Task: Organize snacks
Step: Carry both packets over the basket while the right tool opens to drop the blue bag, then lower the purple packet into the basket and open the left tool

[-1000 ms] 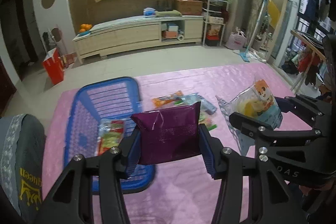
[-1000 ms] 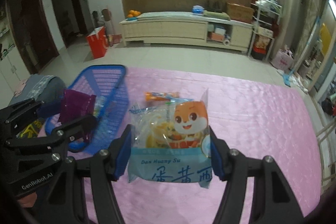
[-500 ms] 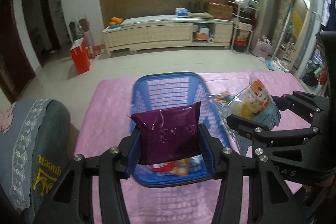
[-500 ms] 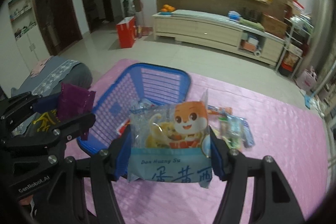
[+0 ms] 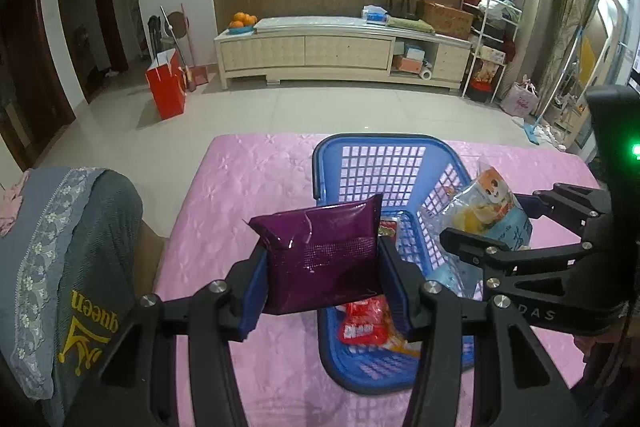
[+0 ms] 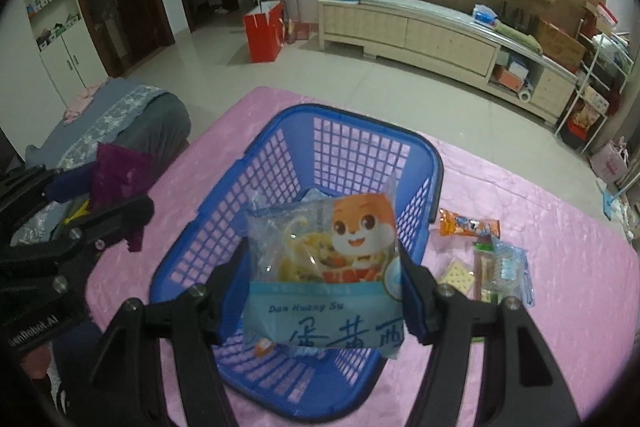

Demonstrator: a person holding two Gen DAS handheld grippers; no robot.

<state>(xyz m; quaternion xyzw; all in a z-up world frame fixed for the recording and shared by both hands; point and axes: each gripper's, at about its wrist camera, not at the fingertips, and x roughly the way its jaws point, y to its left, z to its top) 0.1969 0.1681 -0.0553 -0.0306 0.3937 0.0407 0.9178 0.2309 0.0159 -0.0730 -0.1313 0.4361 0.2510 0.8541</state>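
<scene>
Covering the whole table is a pink embossed cloth, the largest item on record. On it stands a blue plastic lattice basket with a rounded rim, holding a red snack packet and other wrappers on its floor. Beside the table at the left: a grey-blue fabric-draped seat with lace trim and a yellow "queen" print.

Left claw: clenched on a glossy purple foil snack pouch, held upright, above the basket's near-left rim. Right claw: grasping a clear-and-pale-blue plastic bag of pastries, printed with an orange cartoon fox, held upright over the basket's interior.

Loose on the cloth, to the right of the basket: an orange sachet just beside the basket wall; nearer the right claw, a clear-wrapped cracker pack touching a small cluster of green-and-blue wrapped snacks.
</scene>
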